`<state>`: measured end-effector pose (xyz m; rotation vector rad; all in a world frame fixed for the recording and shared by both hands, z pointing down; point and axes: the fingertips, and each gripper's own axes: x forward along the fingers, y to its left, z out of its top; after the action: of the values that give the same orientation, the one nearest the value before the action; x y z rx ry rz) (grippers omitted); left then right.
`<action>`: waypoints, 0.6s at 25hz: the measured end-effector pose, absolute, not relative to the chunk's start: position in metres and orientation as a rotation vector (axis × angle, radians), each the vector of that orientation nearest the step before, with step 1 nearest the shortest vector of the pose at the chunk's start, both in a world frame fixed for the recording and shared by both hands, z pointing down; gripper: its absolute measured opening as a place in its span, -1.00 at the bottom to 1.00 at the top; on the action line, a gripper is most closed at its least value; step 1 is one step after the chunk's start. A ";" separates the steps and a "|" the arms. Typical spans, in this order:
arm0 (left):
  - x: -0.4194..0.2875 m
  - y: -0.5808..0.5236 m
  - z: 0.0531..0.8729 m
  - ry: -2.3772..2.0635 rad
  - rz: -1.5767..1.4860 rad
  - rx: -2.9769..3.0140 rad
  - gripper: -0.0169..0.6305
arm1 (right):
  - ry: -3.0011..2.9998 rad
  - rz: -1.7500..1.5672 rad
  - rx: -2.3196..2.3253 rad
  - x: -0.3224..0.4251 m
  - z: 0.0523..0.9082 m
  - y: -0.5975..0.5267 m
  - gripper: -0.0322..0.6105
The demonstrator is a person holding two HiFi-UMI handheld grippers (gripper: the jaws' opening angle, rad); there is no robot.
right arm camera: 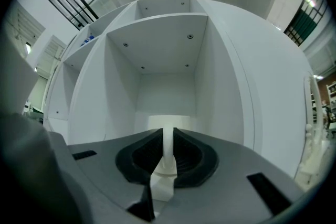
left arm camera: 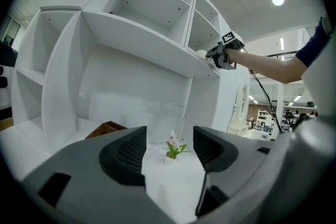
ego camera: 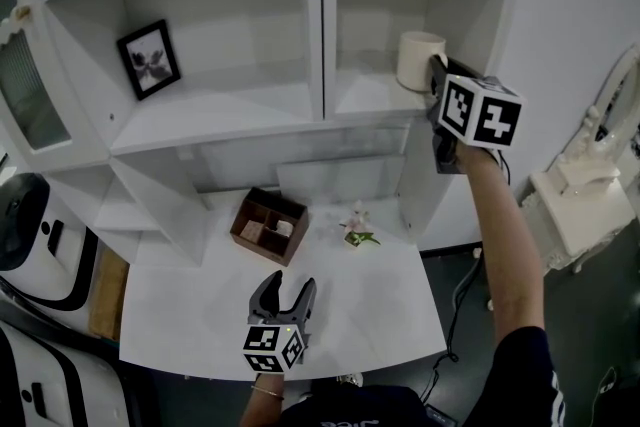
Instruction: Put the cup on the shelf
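Clamping the cup (ego camera: 418, 58) by its handle (right arm camera: 167, 136), right hand-held gripper (ego camera: 437, 80) may tip it off the two-o'clock shelf (ego camera: 365, 97); left hand-held gripper (ego camera: 283, 298) gapes.

No words, labels, brands or numbers can be read on anything in view.

Frame (ego camera: 149, 58) in left bay (ego camera: 230, 105) — cup (ego camera: 420, 60) right

one cup (ego camera: 416, 60), one framed picture (ego camera: 149, 58), one wooden box (ego camera: 268, 226), one potted flower (ego camera: 357, 228)
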<state>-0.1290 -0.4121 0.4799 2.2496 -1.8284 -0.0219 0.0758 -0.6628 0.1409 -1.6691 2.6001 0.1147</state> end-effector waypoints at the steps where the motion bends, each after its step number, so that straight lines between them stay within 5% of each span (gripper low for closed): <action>1: -0.129 -0.411 0.480 -1.825 -0.020 2.250 -0.09 | 2.596 0.101 -1.666 0.076 0.142 -0.664 -0.75; 15: -0.139 -0.408 0.492 -1.822 0.015 2.220 -0.09 | 2.584 0.153 -1.712 0.078 0.153 -0.669 -0.64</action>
<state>-0.1394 -0.4080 0.4919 2.2197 -1.8216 0.0153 0.0785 -0.6687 0.1528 -1.7118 2.5844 0.1526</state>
